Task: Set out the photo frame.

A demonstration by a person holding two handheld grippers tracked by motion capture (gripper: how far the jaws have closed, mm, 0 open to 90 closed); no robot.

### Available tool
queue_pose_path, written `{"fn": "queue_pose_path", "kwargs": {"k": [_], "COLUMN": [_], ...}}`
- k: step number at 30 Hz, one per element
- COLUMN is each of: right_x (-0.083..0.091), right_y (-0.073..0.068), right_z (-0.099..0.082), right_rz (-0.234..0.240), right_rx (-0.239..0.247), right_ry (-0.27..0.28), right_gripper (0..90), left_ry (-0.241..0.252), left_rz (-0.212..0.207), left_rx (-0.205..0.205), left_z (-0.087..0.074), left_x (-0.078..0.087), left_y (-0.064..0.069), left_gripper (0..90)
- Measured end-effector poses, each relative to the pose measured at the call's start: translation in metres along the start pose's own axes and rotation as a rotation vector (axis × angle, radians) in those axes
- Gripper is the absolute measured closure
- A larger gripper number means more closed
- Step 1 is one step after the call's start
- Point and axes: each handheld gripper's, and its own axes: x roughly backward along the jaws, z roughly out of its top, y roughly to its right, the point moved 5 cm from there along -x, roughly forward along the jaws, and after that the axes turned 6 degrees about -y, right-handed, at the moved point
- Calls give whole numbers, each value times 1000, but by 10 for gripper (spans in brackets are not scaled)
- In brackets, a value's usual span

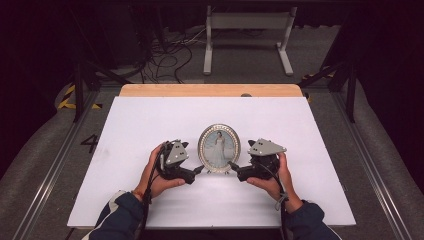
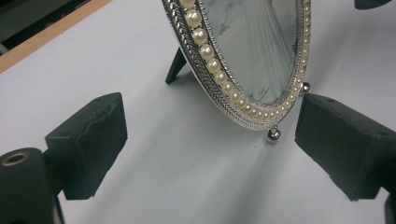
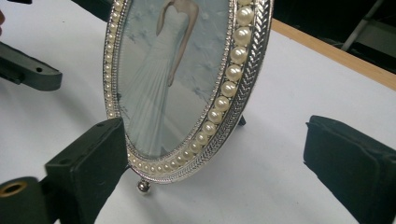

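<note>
An oval silver picture frame with a pearl rim stands upright on its back strut near the middle of the white tabletop. It holds a picture of a figure in a long white dress. My left gripper is open at the frame's lower left, my right gripper open at its lower right. In the left gripper view the frame has its bottom rim and ball foot between the left gripper's jaws. In the right gripper view the frame sits between the right gripper's jaws, close against the left one.
A wooden strip runs along the table's far edge. Beyond it, a white metal stand and loose cables lie on the floor. Bare white surface spreads to both sides of the frame and in front of the hands.
</note>
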Motion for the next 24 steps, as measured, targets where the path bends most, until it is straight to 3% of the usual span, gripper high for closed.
{"fn": "queue_pose_path", "kwargs": {"k": [10,16,24], "right_x": [3,1,0], "right_y": [6,6,3], "right_z": [-8,-8,-7], "right_rz": [-43,-69,-73], "right_rx": [16,48,68], "right_ry": [-20,-44,-45], "right_gripper": [52,67,73], "left_ry": [-25,-24,-16], "left_rz": [6,44,51], "left_rx": [-12,-32,-45], "left_z": [-3,-3,-5], "left_x": [-3,4,14], "left_y": [0,-3,-5], "left_gripper": [76,81,84]}}
